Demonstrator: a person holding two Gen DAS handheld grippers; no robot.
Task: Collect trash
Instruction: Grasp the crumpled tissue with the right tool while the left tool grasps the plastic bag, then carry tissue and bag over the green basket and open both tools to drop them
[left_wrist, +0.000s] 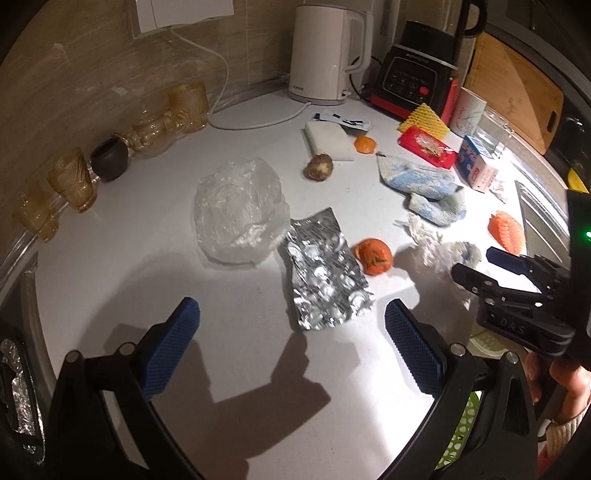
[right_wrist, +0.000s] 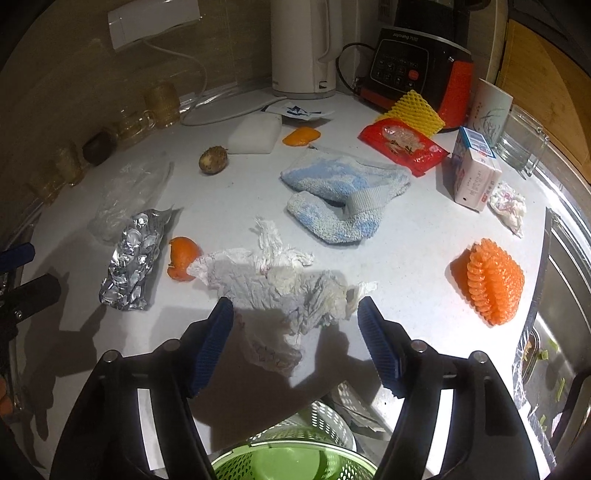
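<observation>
Trash lies scattered over a white countertop (left_wrist: 258, 387). My left gripper (left_wrist: 291, 304) hangs open just above the near end of a silver foil blister pack (left_wrist: 325, 269), with an orange peel (left_wrist: 373, 256) to its right and a crumpled clear plastic bag (left_wrist: 240, 206) behind. In the right wrist view, my right gripper (right_wrist: 294, 302) stands open astride a crumpled white tissue (right_wrist: 280, 284); the blue pads (right_wrist: 214, 339) flank it without visibly pressing. The foil pack (right_wrist: 129, 266) and peel (right_wrist: 181, 258) lie to its left. The right gripper (left_wrist: 476, 264) also shows at the left view's right edge.
A green perforated basket (right_wrist: 288, 461) sits below the counter edge. Further back lie a blue towel (right_wrist: 340, 195), red wrapper (right_wrist: 402, 144), orange foam net (right_wrist: 491, 280), yellow net (right_wrist: 413, 110), carton (right_wrist: 476, 173), kettle (left_wrist: 325, 51), blender (left_wrist: 413, 74) and glasses (left_wrist: 70, 181). A sink (right_wrist: 561, 295) is at right.
</observation>
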